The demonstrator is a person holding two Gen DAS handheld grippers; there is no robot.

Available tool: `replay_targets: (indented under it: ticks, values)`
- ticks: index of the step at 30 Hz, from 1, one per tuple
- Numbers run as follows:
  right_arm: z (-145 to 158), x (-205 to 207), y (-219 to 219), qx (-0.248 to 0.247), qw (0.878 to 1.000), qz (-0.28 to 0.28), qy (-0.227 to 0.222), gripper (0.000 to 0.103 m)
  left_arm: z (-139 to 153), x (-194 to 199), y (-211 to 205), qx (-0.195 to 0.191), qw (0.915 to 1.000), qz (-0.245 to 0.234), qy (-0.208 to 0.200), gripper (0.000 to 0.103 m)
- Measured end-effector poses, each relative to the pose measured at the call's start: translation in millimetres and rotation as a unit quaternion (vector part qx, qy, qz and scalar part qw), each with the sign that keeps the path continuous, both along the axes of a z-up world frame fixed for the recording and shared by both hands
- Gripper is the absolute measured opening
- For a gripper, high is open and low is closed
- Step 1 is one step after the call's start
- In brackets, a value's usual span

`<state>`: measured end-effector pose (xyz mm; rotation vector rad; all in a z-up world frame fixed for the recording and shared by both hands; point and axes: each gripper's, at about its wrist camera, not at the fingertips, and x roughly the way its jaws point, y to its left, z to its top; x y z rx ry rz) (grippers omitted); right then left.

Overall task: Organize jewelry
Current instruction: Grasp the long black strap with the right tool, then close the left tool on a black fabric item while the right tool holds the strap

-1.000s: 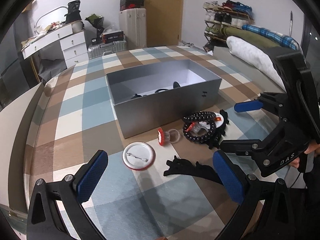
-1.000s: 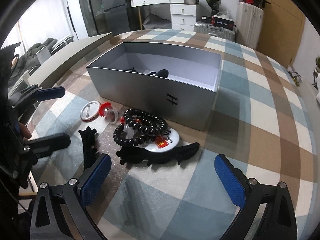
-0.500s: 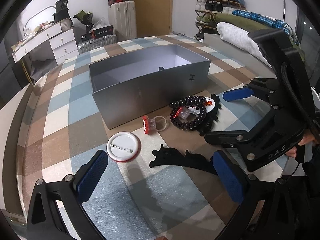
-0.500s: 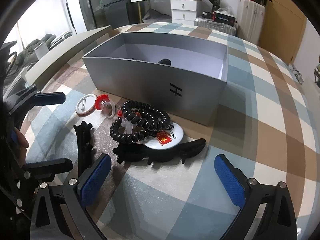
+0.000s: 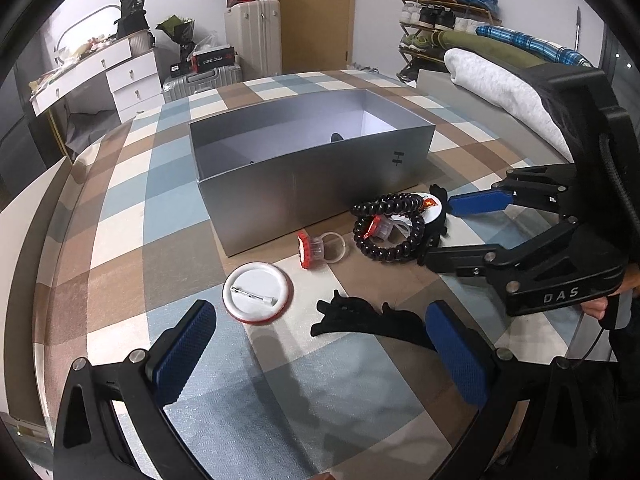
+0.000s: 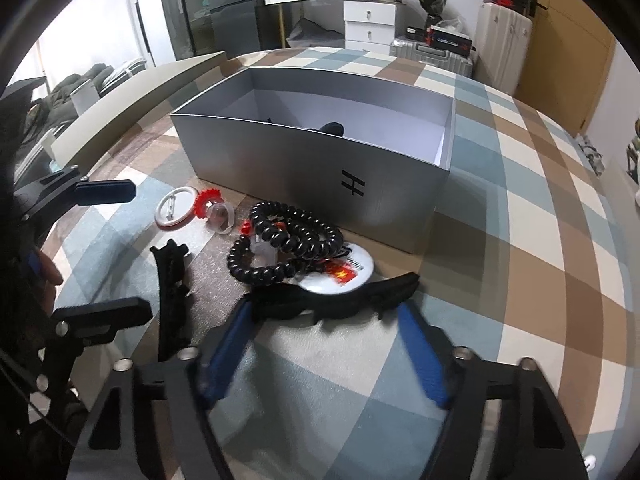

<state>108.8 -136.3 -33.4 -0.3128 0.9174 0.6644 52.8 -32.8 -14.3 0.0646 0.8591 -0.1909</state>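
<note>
The right gripper (image 6: 324,344) is lining up on the black hair claw clip (image 6: 340,298) lying just in front of the silver box (image 6: 312,168). Its blue fingers (image 6: 226,354) are spread, bracketing the clip's two ends, nothing pinched yet; by my reading this is the approach to a grasp. Next it needs to settle lower and squeeze the clip's body, then lift it over the box wall. The left gripper (image 5: 320,356) is hanging wide apart and empty above a second black clip (image 5: 360,316), beside the upturned pin badge (image 5: 258,294). In the way: the black coil hair ties (image 6: 288,244) and a flag badge (image 6: 344,270) are touching the target clip, so they may drag along. A red-topped plastic ring (image 5: 318,246) is waiting nearby.
</note>
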Motion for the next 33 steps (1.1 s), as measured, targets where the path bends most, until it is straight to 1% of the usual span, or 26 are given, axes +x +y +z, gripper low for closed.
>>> replay_targets:
  ticks: [7,12,15,20,23,25,28,33]
  values:
    - [2,-2,-4,0.005,1.0,0.01,0.006,0.064,1,0,-1,0.0,1.0,-0.002,-0.001,0.102]
    - [9,-8,-13,0.012,1.0,0.007,-0.004,0.064,2,-1,0,-0.011,0.9999,-0.011,0.002,0.102]
    - [11,-15,-20,0.025,1.0,0.002,-0.006,0.064,2,-3,-3,-0.019,0.9994,-0.027,0.01,0.102]
    - [13,-20,-29,0.037,0.999,-0.004,-0.006,0.064,0,-5,-12,-0.018,0.9984,-0.05,0.02,0.102]
    - [18,-22,-31,0.048,0.999,-0.003,-0.005,0.064,-2,-8,-18,-0.021,0.9964,-0.076,0.03,0.102]
    - [20,-23,-30,0.054,0.999,0.0,-0.006,0.064,-4,-10,-24,-0.016,0.995,-0.093,0.034,0.102]
    - [22,-25,-30,0.058,0.998,0.004,-0.008,0.064,-8,-12,-29,-0.008,0.9936,-0.103,0.044,0.102]
    - [23,-26,-32,0.058,0.998,0.003,-0.009,0.064,-15,-11,-34,0.003,0.9933,-0.101,0.055,0.102]
